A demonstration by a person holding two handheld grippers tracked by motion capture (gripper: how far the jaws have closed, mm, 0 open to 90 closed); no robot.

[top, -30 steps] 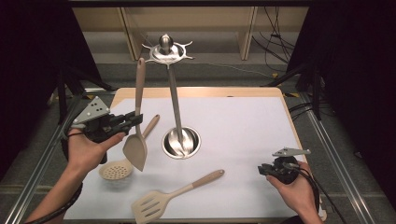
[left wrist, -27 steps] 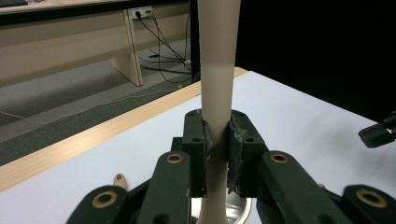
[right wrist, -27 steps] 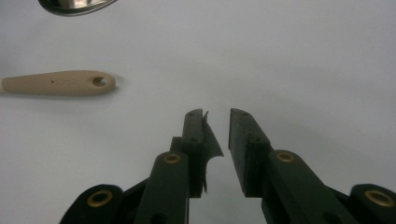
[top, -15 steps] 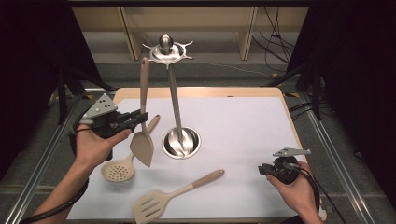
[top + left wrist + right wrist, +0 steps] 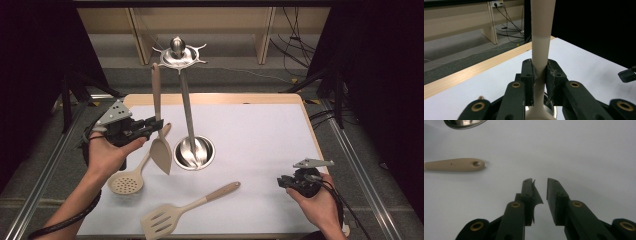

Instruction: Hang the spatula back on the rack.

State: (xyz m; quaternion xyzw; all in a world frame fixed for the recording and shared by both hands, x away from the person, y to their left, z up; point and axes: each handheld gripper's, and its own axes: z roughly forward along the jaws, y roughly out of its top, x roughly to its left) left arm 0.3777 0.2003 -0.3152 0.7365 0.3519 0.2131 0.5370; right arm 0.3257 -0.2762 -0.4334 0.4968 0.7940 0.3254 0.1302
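Note:
My left gripper (image 5: 155, 123) (image 5: 540, 67) is shut on the handle of a beige solid spatula (image 5: 161, 150) (image 5: 541, 37). It holds the spatula upright, blade down above the white table, at the left. Its jaws have just been opening slightly, with the handle still pinched between the pads. The handle's tip is close below the left hooks of the steel utensil stand (image 5: 186, 105). My right gripper (image 5: 284, 181) (image 5: 539, 181) rests low at the front right. Its jaws have just been opening a little and stand open, with nothing between them.
A beige perforated skimmer (image 5: 126, 183) lies on the table under my left hand. A beige slotted turner (image 5: 165, 220) lies at the front middle, its handle (image 5: 454, 165) pointing towards my right gripper. The stand's round base (image 5: 194, 152) sits mid-table. The white table (image 5: 260, 130) has a wooden far edge.
My left gripper has carried the spatula a little to the right, closer to the stand's top. The right hand has kept still.

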